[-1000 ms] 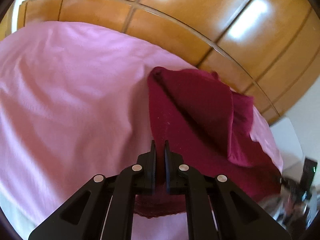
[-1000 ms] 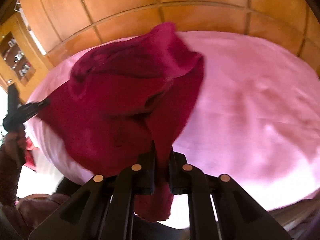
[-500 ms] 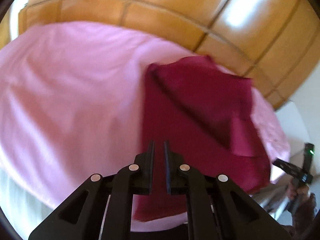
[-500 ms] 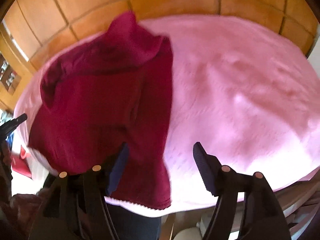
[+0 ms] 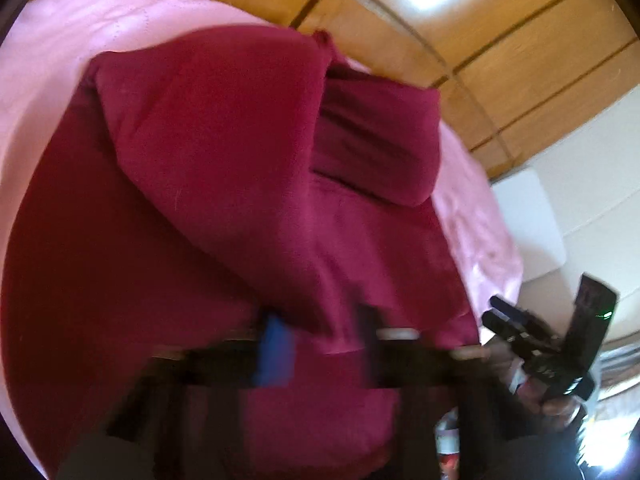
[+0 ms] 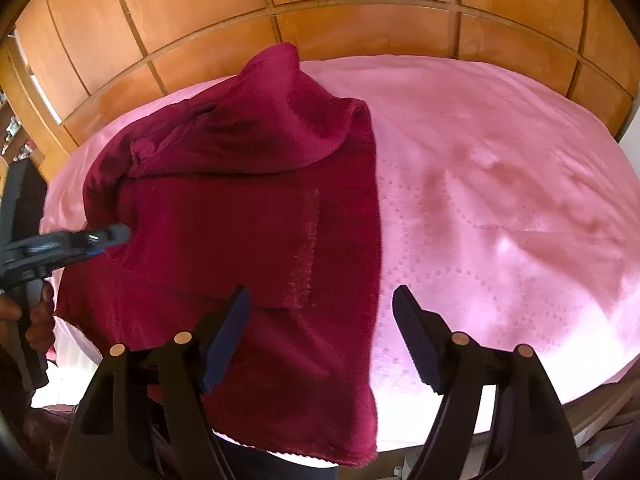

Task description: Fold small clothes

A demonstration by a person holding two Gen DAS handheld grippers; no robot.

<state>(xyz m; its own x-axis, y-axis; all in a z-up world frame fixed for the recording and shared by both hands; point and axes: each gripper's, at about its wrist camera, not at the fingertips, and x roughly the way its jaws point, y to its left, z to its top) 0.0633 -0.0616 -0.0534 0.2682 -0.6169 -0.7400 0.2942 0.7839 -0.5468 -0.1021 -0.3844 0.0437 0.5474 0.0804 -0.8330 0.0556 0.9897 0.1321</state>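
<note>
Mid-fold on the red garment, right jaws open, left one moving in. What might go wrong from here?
1. The dark red garment overhangs the near edge of the pink bedcover; with the right gripper open, it may slide off.
2. The left gripper is at the garment's left edge; dragging could undo the folded flap.
3. The left wrist view is motion-blurred, so its grip is hard to confirm.
</note>
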